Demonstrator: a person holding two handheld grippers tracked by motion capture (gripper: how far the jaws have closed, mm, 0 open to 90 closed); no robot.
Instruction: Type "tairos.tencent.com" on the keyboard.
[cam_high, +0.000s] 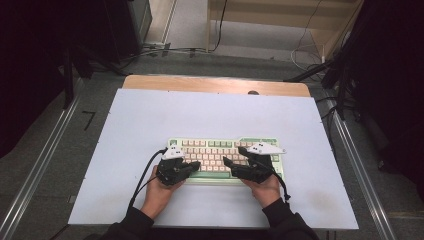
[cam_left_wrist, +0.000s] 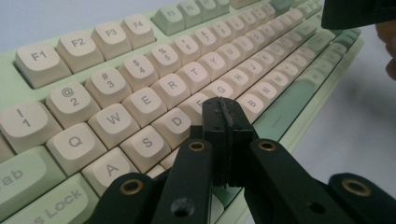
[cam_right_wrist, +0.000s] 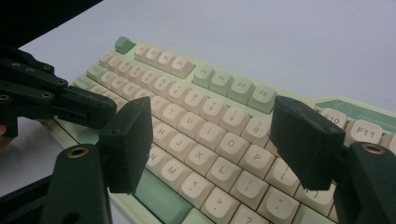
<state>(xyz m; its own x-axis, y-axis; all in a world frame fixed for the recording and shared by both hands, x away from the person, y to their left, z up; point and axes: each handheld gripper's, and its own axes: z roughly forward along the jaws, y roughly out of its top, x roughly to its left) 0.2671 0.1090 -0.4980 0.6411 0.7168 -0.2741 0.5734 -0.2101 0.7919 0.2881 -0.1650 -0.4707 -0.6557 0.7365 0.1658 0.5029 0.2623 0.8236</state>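
Note:
A mint-green keyboard (cam_high: 210, 144) with cream keycaps lies on the white table top, near the front middle. My left gripper (cam_high: 196, 164) hovers over the keyboard's left half; in the left gripper view the left gripper (cam_left_wrist: 226, 108) is shut with nothing in it, its tip just above the F and G keys of the keyboard (cam_left_wrist: 140, 70). My right gripper (cam_high: 227, 162) hangs over the right half. In the right gripper view the right gripper (cam_right_wrist: 212, 135) is open wide above the letter keys of the keyboard (cam_right_wrist: 224, 121), with the left gripper (cam_right_wrist: 70, 105) at the left.
The white sheet (cam_high: 150, 115) covers a wooden table (cam_high: 210, 84). Cables (cam_high: 170, 50) lie on the floor beyond the table, and metal rails (cam_high: 40, 165) run along both sides. The person's hands (cam_high: 157, 197) come in from the front edge.

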